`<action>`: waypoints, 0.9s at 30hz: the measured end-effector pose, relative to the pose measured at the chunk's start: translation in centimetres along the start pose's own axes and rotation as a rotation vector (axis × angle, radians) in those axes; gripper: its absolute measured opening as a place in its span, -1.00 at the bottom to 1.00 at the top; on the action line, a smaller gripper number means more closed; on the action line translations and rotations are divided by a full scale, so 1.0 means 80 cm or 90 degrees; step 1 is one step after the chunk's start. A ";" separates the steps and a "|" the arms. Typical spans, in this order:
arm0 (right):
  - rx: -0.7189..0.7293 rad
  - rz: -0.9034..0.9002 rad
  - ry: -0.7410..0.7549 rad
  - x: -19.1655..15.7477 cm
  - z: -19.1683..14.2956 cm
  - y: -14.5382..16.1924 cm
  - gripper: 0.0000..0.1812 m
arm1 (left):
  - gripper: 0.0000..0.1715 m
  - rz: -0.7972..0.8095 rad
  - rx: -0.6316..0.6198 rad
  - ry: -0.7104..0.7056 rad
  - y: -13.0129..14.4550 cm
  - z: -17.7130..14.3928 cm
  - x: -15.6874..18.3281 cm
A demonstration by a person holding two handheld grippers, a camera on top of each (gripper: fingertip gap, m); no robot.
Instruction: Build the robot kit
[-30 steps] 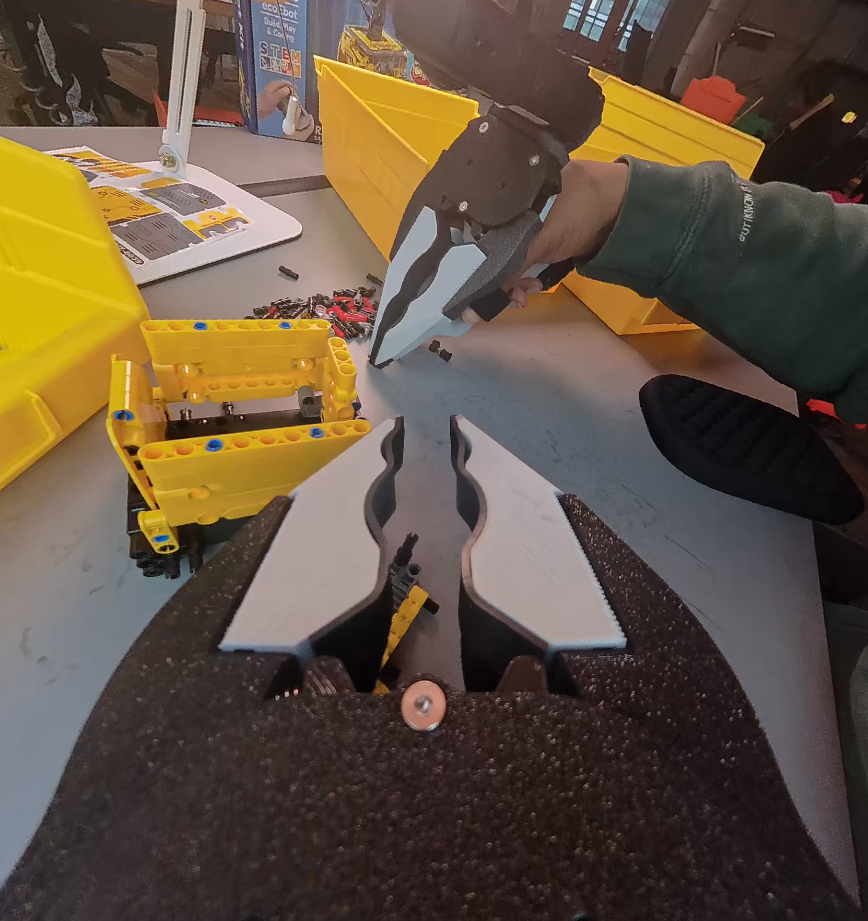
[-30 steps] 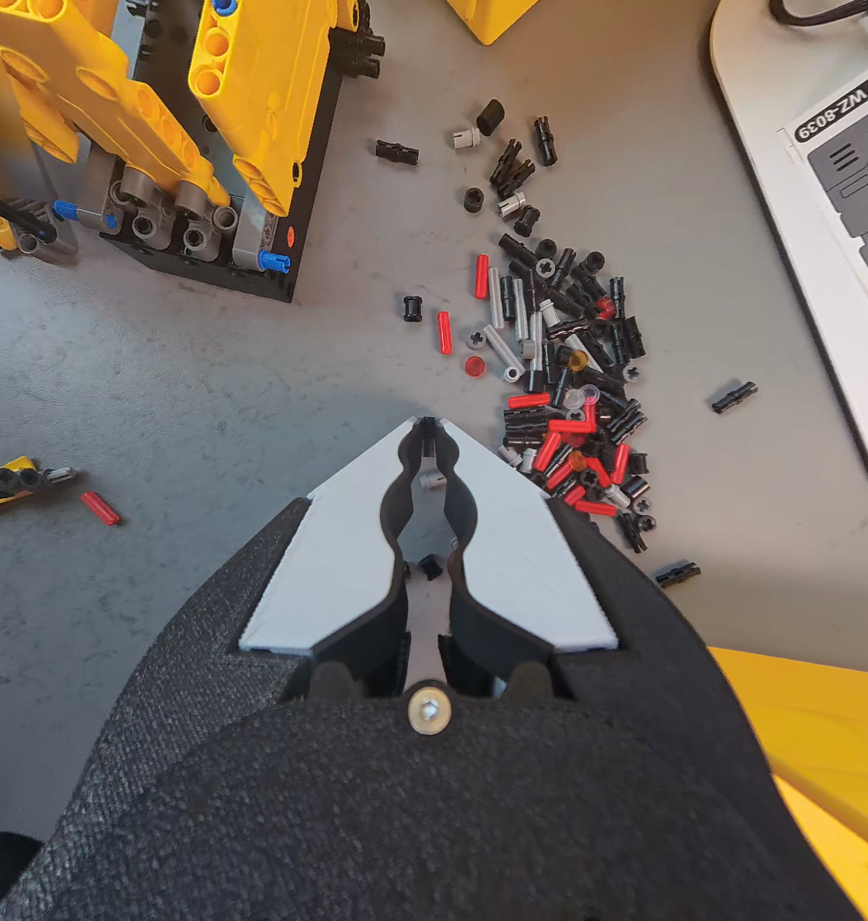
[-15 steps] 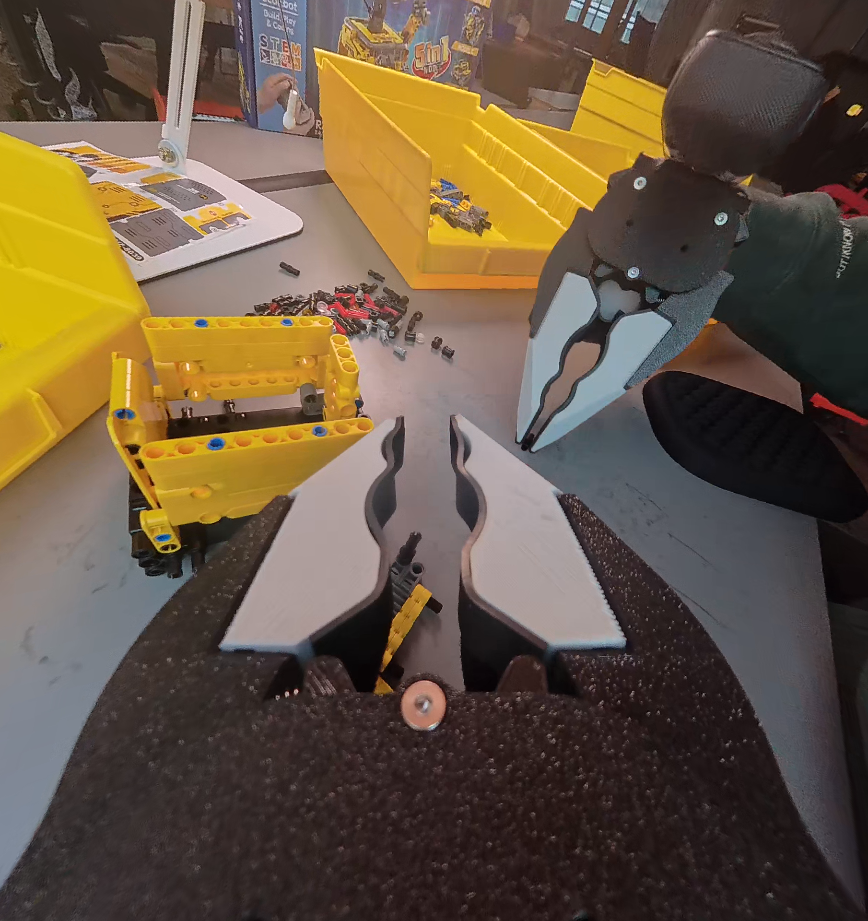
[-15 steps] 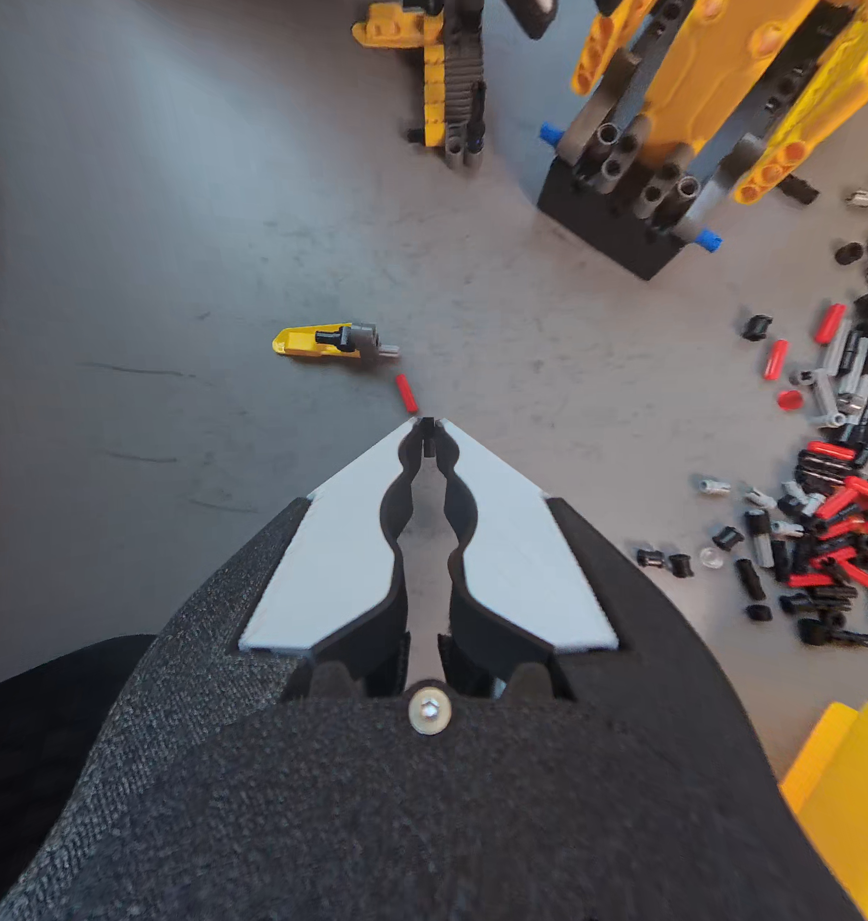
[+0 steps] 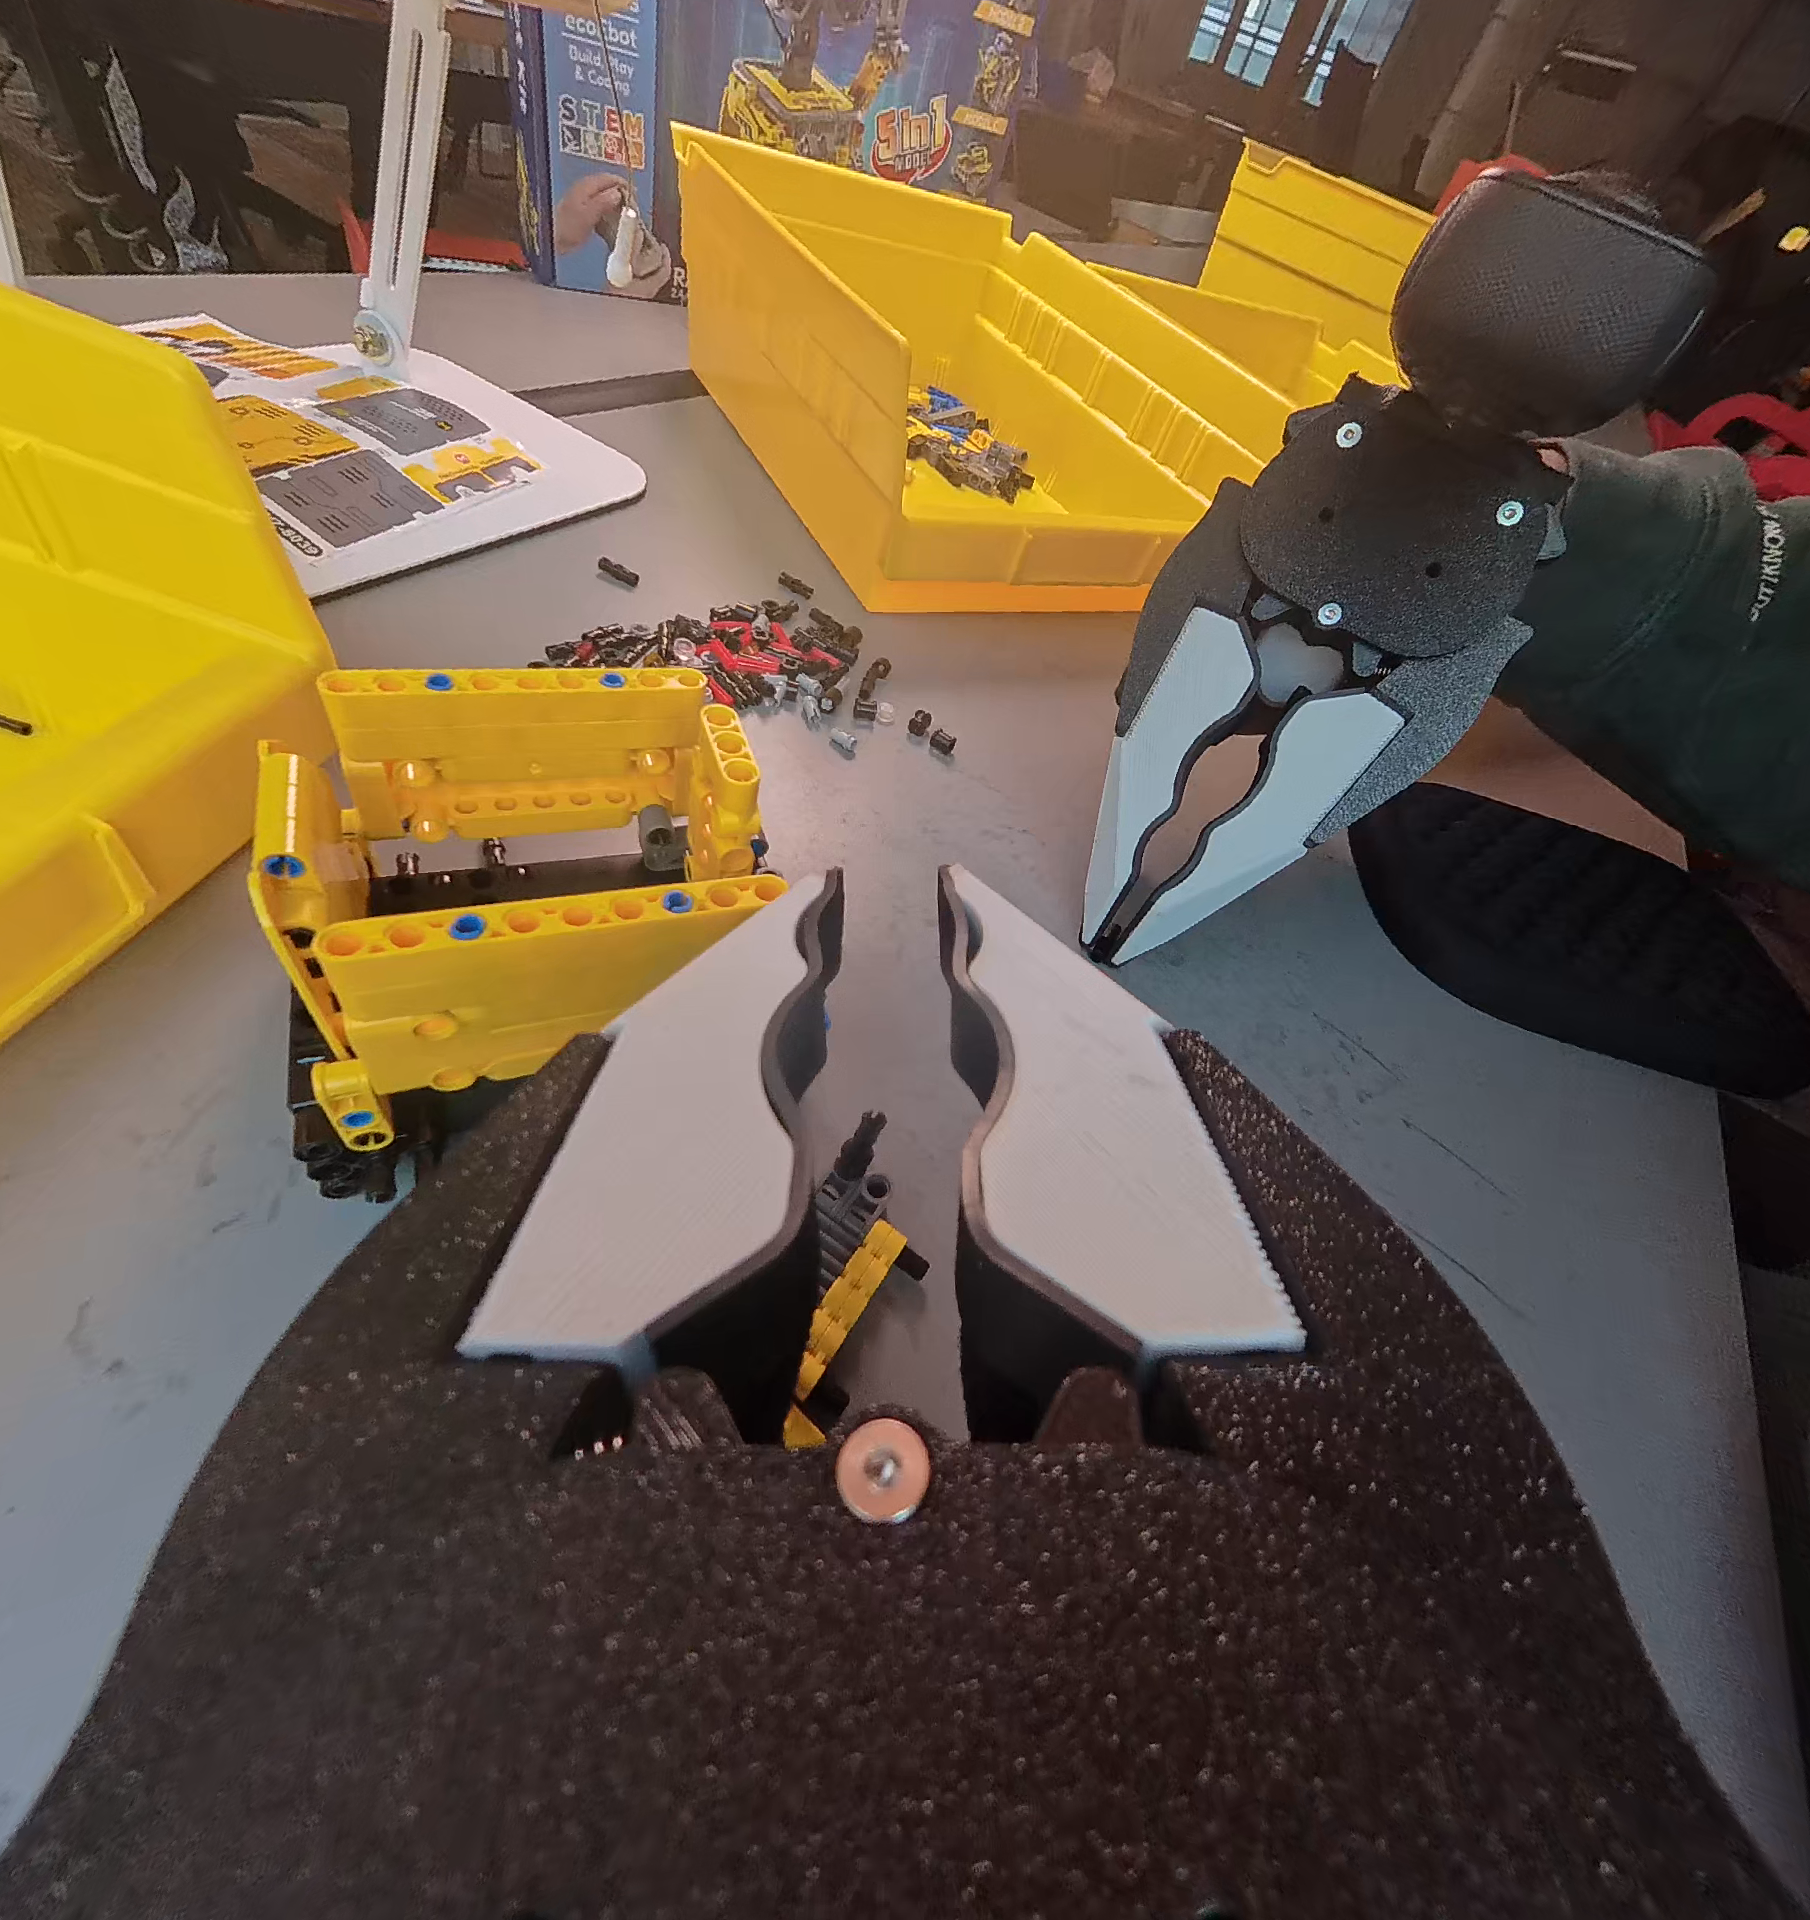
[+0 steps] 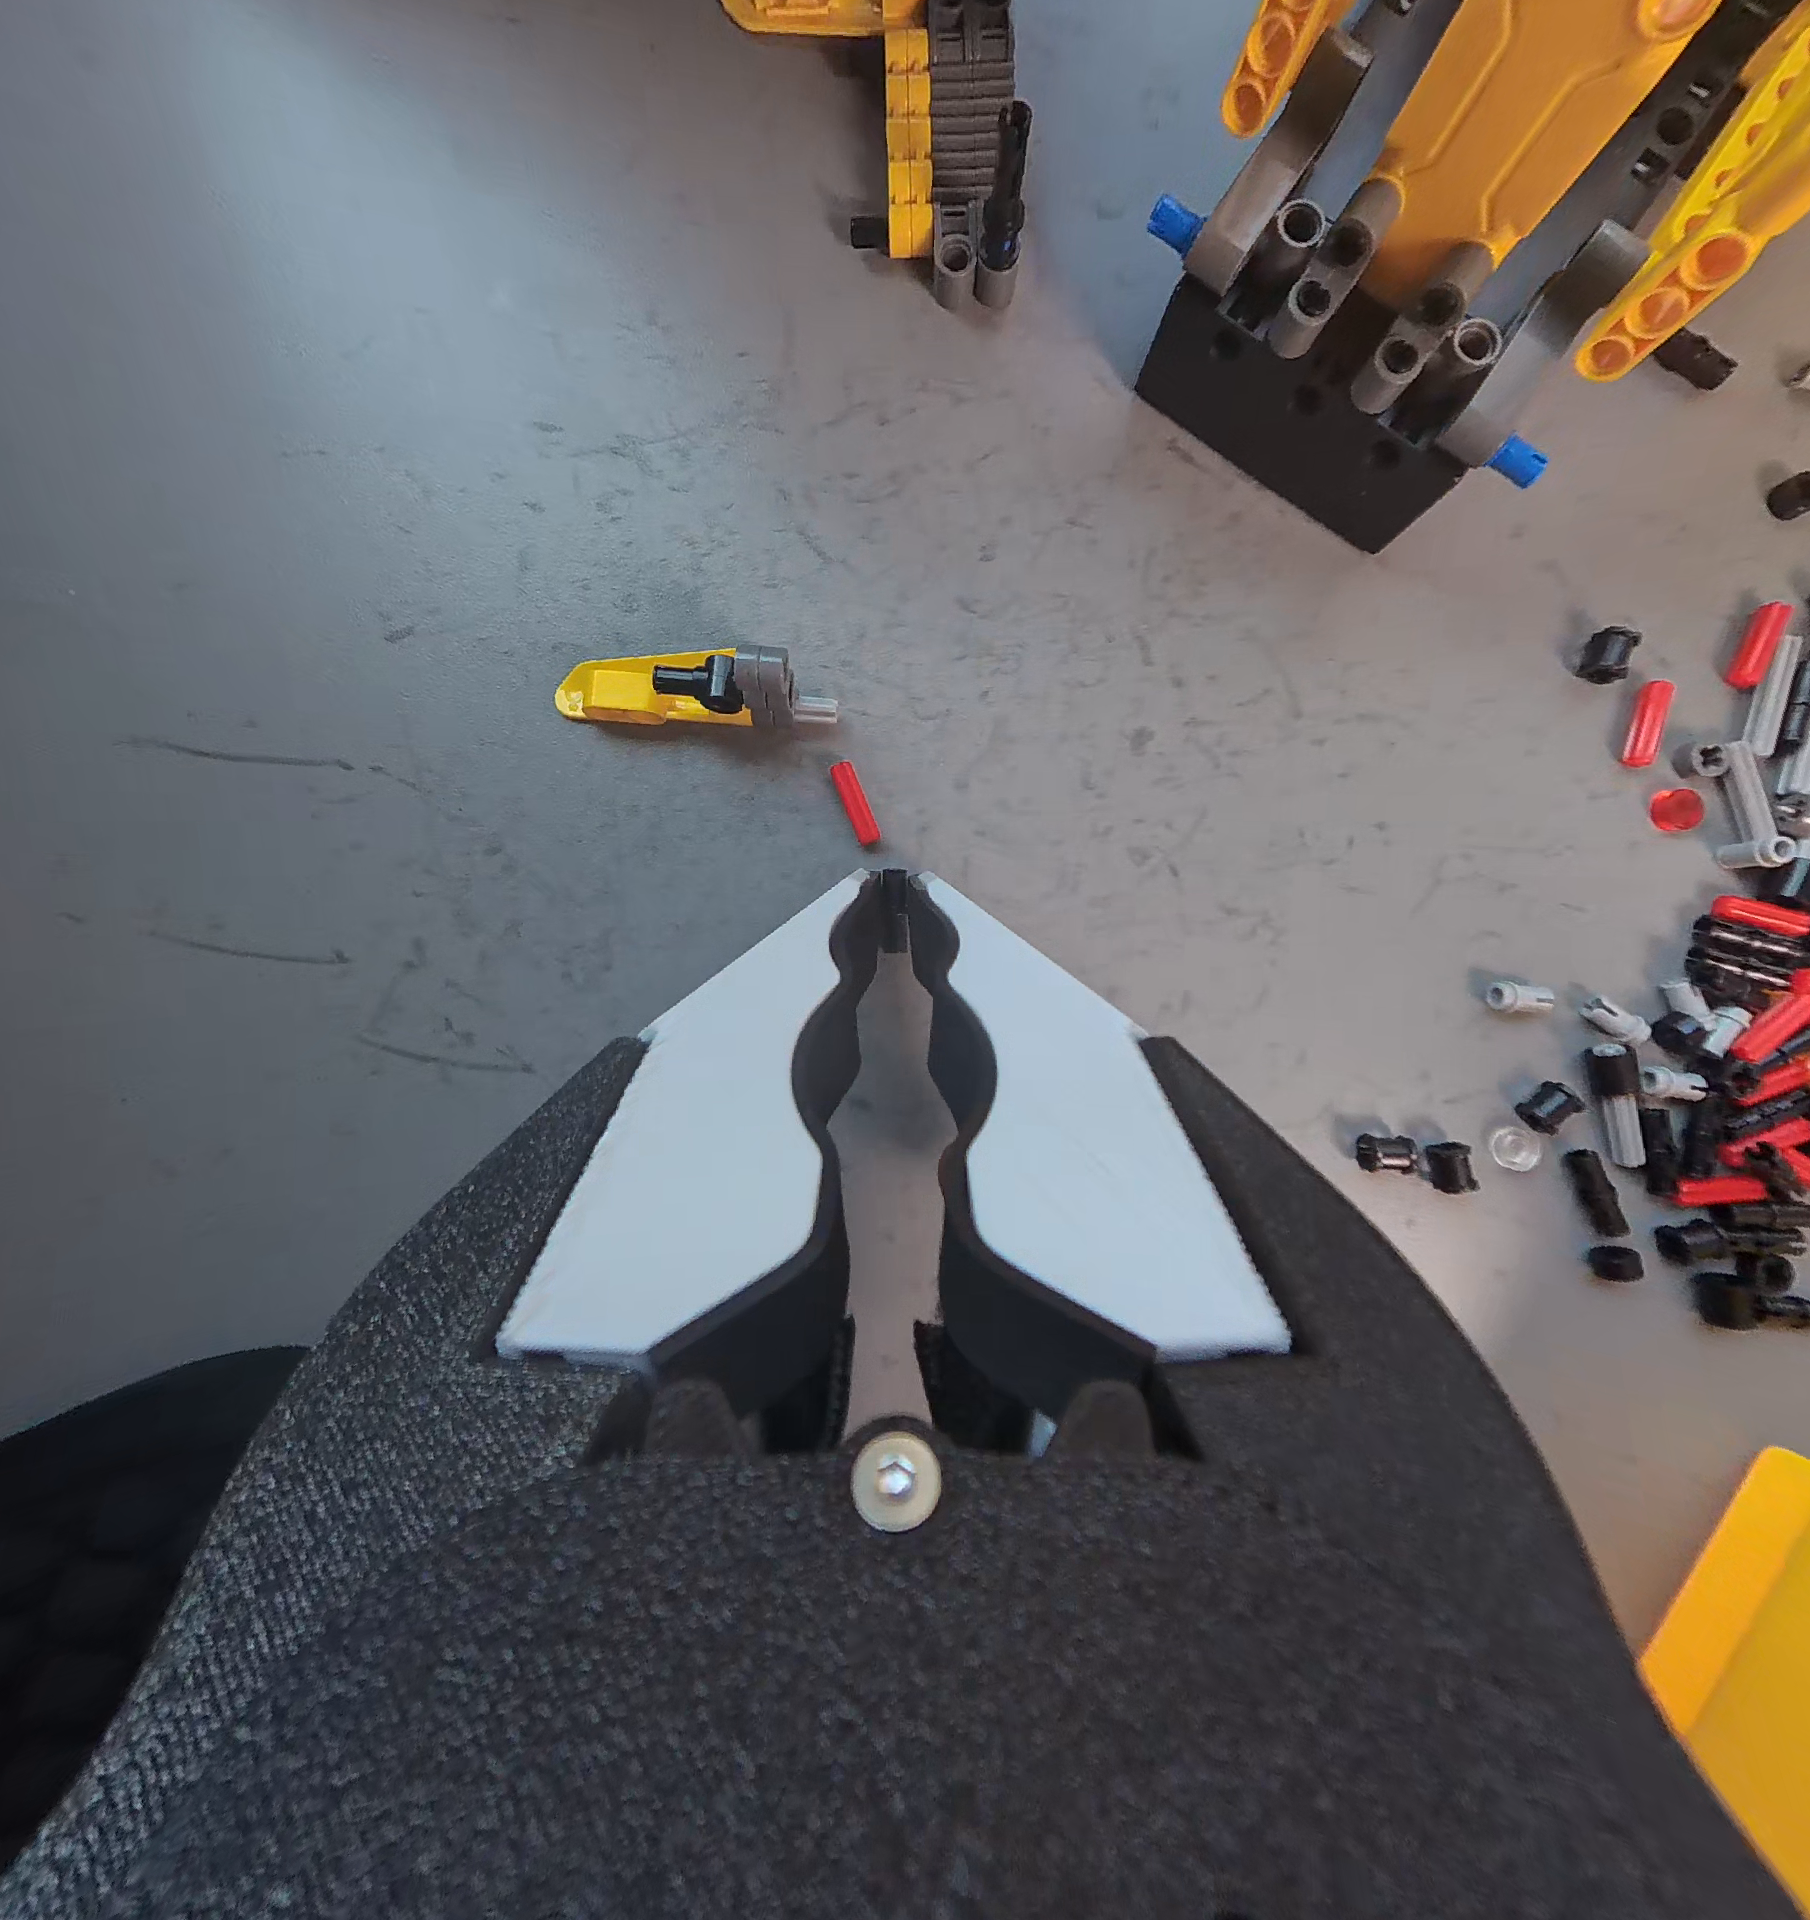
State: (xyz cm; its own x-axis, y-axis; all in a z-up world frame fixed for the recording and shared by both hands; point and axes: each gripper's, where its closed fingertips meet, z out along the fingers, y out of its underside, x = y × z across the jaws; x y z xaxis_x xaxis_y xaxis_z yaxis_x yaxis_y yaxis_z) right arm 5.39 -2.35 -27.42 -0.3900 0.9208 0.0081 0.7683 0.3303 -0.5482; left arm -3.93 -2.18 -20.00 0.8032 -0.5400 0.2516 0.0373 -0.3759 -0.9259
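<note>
- A scuffed grey table [image 6: 361,416] carries everything, with open yellow bins [image 5: 984,343] at its far side and a printed white sheet [image 5: 381,468] to the far left.
- The left gripper [image 5: 888,894] lies low over the table, level and pointing forward, its grey fingers [image 5: 672,1122] parted by a moderate gap and closed on nothing.
- A small yellow-and-grey assembly [image 5: 851,1268] lies on the table in the gap between those fingers, close to their base; whether it touches them cannot be told.
- Just left of the left gripper's tips stands a yellow brick frame [image 5: 506,873] on a black base.
- The right gripper [image 6: 888,883] tilts steeply downward, tips close to the table, held by a hand in a dark green sleeve [image 5: 1711,644].
- Its fingers are pinched onto a small black pin [image 6: 890,909] at the very tips.
- Just ahead of those tips lies a loose red pin [image 6: 855,801], and a little farther a small yellow piece with grey and black connectors [image 6: 693,688].
- A heap of black, red and grey pins [image 6: 1774,1039] is spread on the table to the right gripper's right side.
</note>
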 end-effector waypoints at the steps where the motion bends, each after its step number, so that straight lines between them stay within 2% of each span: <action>1: -0.001 0.000 0.001 0.000 0.000 0.000 -0.95 | -0.80 0.002 0.003 -0.002 -0.001 -0.001 0.000; 6: 0.006 0.006 0.012 0.002 0.000 -0.002 -0.87 | -0.80 0.011 0.014 -0.012 -0.006 -0.003 -0.001; 8: 0.029 0.019 0.007 0.002 -0.004 -0.007 -0.81 | -0.80 0.018 0.022 -0.017 -0.009 -0.005 -0.001; 11: 0.092 0.040 0.057 0.022 -0.025 -0.023 -0.75 | -0.80 0.030 0.035 -0.026 -0.015 -0.008 -0.002; 16: 0.214 0.101 0.190 0.071 -0.093 -0.044 -0.70 | -0.80 0.045 0.044 -0.030 -0.019 -0.010 0.001; 19: 0.294 0.141 0.284 0.096 -0.149 -0.049 -0.59 | -0.80 0.046 0.050 -0.031 -0.022 -0.012 0.002; 22: 0.333 0.166 0.399 0.119 -0.206 -0.036 -0.53 | -0.80 0.045 0.059 -0.034 -0.025 -0.014 0.001; 27: 0.360 0.187 0.532 0.128 -0.280 -0.003 -0.62 | -0.79 0.060 0.083 -0.065 -0.032 -0.018 -0.006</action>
State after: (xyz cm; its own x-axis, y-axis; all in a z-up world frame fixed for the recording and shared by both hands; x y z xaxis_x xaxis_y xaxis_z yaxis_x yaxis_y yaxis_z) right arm 12.55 11.67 -8.49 0.4125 0.8706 0.2680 0.3435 0.1238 -0.9309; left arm -5.31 -2.04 -17.33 0.8628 -0.4864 0.1376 0.0300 -0.2226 -0.9744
